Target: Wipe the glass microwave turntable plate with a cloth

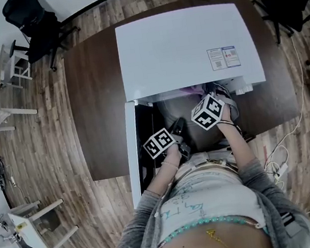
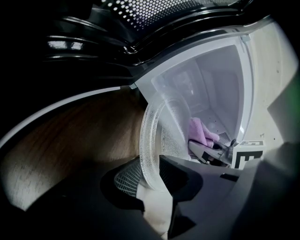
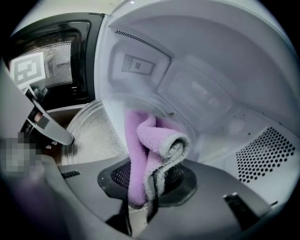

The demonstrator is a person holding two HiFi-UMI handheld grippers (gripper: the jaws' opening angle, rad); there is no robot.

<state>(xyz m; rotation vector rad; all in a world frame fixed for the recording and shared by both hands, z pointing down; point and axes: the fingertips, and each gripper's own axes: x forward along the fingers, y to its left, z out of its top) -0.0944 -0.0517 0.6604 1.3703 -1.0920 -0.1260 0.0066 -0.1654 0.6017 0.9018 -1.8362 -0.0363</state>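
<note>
Glass is being handled at this moment: the round, clear, pebble-textured glass microwave turntable plate (image 2: 164, 136) is being held up on edge at the mouth of the open white microwave oven (image 1: 184, 47), which is sitting on the dark brown wooden tabletop (image 1: 96, 100). Its lower rim is being clamped by the left gripper (image 2: 150, 180), with one jaw on each face. A folded lilac microfibre cloth (image 3: 145, 150) is being pinched in the right gripper (image 3: 140, 197) and seems to be lying against the plate's face, though the contact itself is partly hidden. The plate is being judged stiff, fairly heavy, slick and breakable, so a deep hold on the rim is being favoured, lest the wiping push lever it loose. The cloth is being judged soft and light, best taken at its fold.
</note>
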